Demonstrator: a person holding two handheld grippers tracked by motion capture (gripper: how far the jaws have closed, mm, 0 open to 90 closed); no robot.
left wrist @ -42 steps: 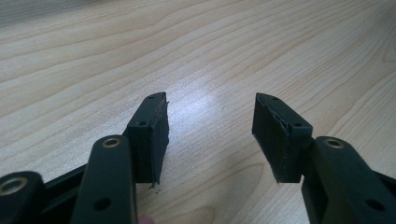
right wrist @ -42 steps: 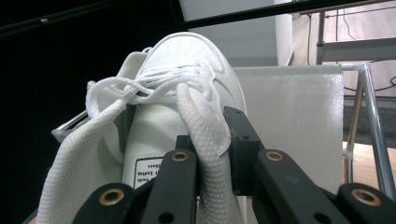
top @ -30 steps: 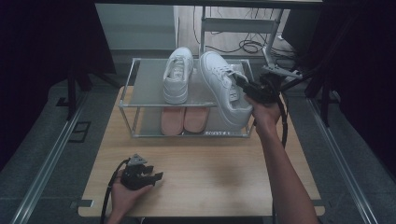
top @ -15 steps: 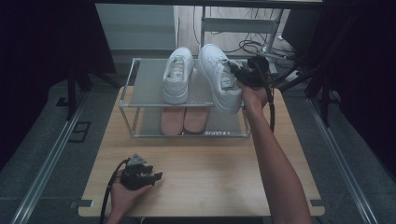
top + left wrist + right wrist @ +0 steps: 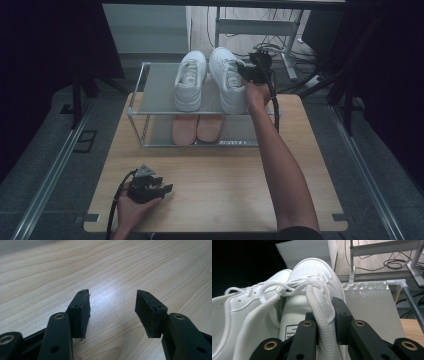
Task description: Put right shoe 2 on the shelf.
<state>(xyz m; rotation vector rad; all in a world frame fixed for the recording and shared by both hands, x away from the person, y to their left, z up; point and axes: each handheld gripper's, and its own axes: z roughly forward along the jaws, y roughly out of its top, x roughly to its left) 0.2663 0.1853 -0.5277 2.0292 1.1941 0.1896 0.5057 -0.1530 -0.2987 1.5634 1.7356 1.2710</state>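
While the right gripper [image 5: 325, 322] clamps one white sneaker [image 5: 227, 82], its mate [image 5: 190, 80] crowds alongside.

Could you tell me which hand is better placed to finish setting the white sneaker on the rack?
Right: the right gripper is shut on the white sneaker atop the rack. The left gripper rests open near the table's front edge.

Open tabletop in front, crowded rack top behind

Bare wooden table [image 5: 225, 185] is lying open before the shoe rack [image 5: 137, 102]; two white sneakers [image 5: 190, 85] are taking up the top shelf's middle, leaving free shelf at its left, while pink insoles [image 5: 196, 127] are blocking the lower tier.
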